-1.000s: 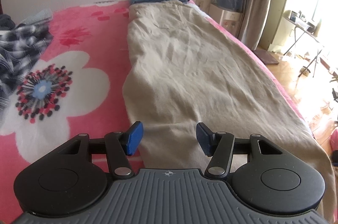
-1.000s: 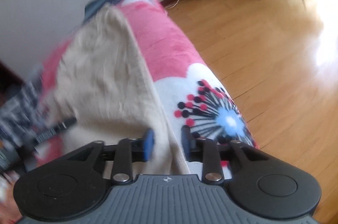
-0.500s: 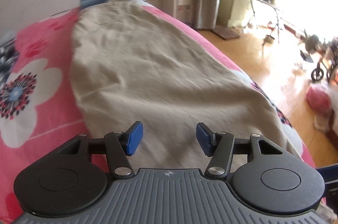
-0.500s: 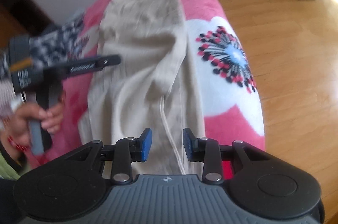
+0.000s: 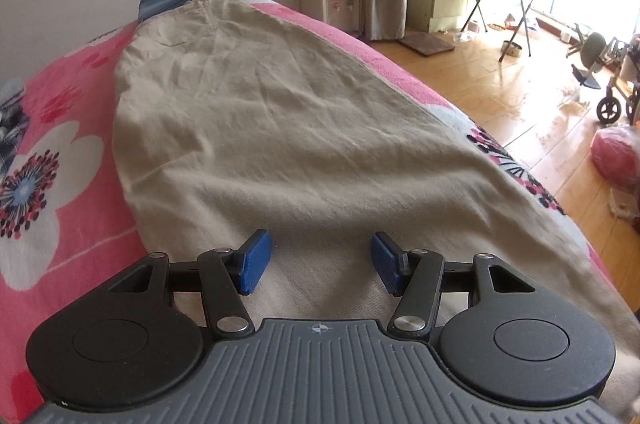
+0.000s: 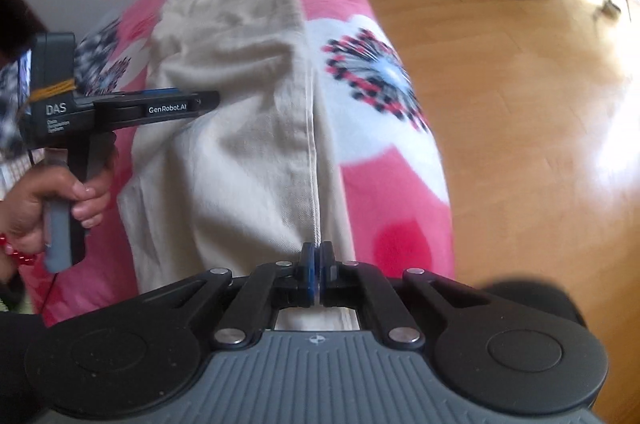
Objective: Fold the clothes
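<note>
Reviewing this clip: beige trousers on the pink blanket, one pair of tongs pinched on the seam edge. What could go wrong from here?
1. The right tongs, which have just been closing, pinch only the thin seam of the beige trousers; a pull could slip it free.
2. The left tongs hang open over the cloth, gripping nothing, so a one-sided lift may skew the fold.
3. The trousers lie near the edge of the pink blanket and could slide toward the floor.

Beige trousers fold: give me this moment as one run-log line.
right tongs: just closed, pinching beige trousers at seam edge | left tongs: open above trousers, nothing gripped | trousers: flat on pink floral blanket | fold: not started
</note>
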Tool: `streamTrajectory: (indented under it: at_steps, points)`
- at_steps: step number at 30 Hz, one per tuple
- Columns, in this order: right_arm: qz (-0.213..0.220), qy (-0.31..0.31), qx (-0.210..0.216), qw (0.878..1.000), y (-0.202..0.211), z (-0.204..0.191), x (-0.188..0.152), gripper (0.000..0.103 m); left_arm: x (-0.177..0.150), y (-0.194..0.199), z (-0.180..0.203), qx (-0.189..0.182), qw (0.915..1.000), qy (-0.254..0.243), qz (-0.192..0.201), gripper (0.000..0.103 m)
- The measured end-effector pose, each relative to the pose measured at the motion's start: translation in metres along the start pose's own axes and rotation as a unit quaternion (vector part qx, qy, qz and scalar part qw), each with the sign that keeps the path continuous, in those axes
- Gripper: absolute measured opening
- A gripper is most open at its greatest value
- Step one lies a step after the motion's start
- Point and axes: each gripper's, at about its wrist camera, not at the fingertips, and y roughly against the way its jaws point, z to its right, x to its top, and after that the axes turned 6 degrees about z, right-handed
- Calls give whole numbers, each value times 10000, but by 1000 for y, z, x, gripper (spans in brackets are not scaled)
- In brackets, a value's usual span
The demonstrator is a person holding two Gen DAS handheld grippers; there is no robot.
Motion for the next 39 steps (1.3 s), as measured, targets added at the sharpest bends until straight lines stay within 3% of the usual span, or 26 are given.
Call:
streamTrajectory:
  at_steps: [8, 12, 16, 22, 26, 28, 31, 34, 37, 39]
  points:
    - [-76, -467, -173, 9987, -9, 19, -4, 2, 0, -3, 4, 92, 9998, -177, 20, 58]
    - [44, -1315, 11, 9913, 3, 47, -3, 4, 0, 9, 2, 137, 9995, -273, 41, 58]
    - [-134, -1685, 173, 9855, 17, 67, -9, 4, -6, 40, -2, 14, 9986, -511, 118, 58]
    - [-442, -1229, 359, 9908, 40, 53, -29, 20, -13, 80, 5, -317, 9978, -573, 21, 58]
    - [-565, 271, 488, 9968, 49, 8, -43, 21, -19, 91, 14, -306, 9982, -481, -200, 59]
    - [-584, 694, 264, 9955, 49, -5, -48, 22, -25, 99, 21, -425, 9970, -598, -237, 58]
    - [-552, 138, 188, 9982, 47, 9, -44, 26, -35, 115, 30, -730, 9929, -921, -177, 59]
    - [-520, -593, 190, 9967, 41, 33, -36, 35, -49, 140, 42, -1460, 9747, -1690, -8, 59]
    - [-709, -682, 259, 9948, 29, 38, -30, 39, -67, 162, 63, -2320, 9376, -2587, -133, 59]
    - [-857, -695, 293, 9935, 21, 39, -29, 40, -80, 171, 81, -2862, 9079, -3041, -353, 59]
